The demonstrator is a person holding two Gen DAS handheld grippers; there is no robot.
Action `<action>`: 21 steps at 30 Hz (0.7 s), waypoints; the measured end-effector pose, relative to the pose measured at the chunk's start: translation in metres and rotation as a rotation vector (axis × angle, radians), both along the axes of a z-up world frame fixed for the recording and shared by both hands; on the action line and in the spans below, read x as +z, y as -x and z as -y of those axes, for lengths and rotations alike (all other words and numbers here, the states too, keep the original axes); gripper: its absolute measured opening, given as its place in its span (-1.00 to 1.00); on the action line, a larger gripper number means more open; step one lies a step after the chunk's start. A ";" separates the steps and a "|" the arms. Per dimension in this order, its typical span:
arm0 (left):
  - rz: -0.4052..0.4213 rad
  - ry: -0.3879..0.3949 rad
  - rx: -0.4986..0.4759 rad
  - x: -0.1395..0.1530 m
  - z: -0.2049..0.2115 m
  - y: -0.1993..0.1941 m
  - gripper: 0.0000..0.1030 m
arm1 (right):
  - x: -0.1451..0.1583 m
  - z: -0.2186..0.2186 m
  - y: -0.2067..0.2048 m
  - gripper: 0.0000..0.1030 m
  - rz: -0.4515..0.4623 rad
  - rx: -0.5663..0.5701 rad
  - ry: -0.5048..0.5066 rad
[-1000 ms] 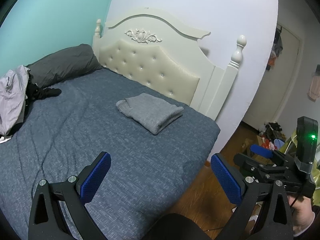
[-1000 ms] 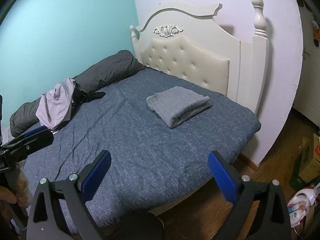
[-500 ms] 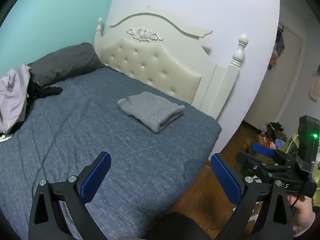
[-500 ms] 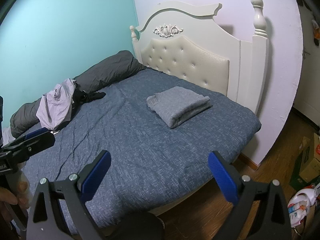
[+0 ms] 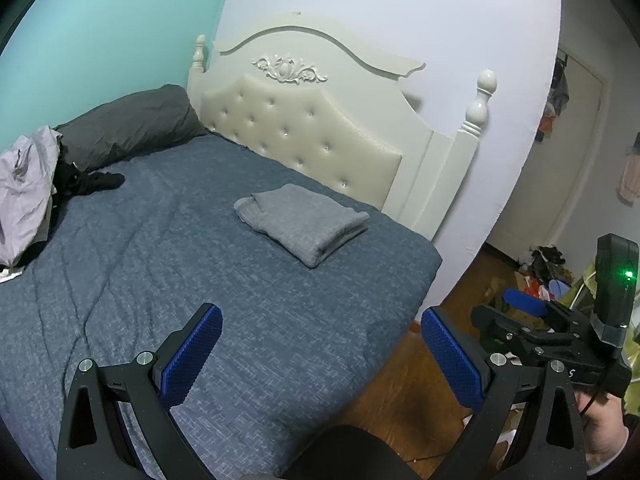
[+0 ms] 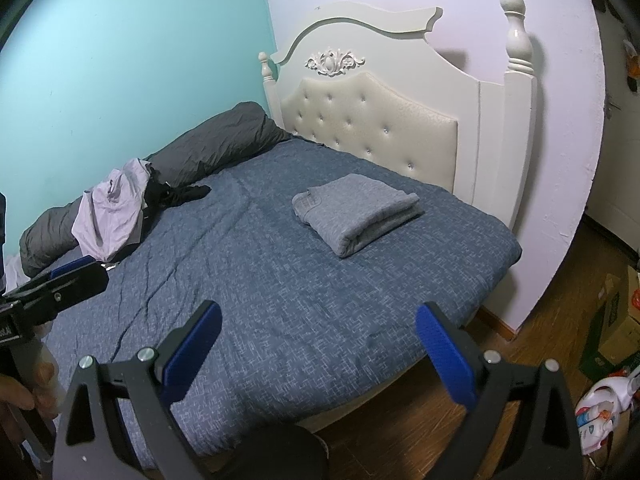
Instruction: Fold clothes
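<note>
On the bed point(image 6: 280, 300), one grey garment point(image 6: 356, 212) lies folded near the headboard point(image 6: 380, 128), so we judge our next move is toward the unfolded pile point(image 6: 116, 208) at the bed's far side. Our left gripper point(image 5: 320, 352) and right gripper point(image 6: 320, 352) hang wide open and empty over the bed's near edge, barely shifted from a second ago.

Cream tufted headboard point(image 5: 304, 148), dark bolster point(image 6: 208, 148), cardboard box point(image 6: 614, 330)

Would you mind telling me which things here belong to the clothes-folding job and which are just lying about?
Part of the job:
- folded grey knit garment on the blue quilt
- crumpled pale lilac garment
- black garment beside it
- left gripper and right gripper, both open and empty

Just lying about:
- dark grey bolster pillow
- cardboard boxes on the floor
</note>
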State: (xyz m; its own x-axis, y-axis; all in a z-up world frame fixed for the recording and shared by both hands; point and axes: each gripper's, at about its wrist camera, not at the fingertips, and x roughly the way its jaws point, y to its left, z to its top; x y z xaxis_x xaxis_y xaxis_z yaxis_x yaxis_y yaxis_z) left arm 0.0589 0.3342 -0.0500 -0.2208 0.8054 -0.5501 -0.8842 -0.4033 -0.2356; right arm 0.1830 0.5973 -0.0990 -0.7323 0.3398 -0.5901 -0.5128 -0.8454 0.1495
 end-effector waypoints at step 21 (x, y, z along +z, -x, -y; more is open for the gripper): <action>0.008 0.009 0.010 0.002 -0.002 0.002 0.98 | 0.001 -0.001 -0.001 0.93 -0.001 0.003 0.003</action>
State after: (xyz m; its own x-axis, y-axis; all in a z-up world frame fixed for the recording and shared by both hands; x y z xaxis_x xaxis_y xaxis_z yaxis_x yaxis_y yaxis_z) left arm 0.0572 0.3358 -0.0479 -0.2247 0.7984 -0.5586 -0.8782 -0.4143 -0.2389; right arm 0.1839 0.5986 -0.0976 -0.7342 0.3354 -0.5903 -0.5098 -0.8466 0.1531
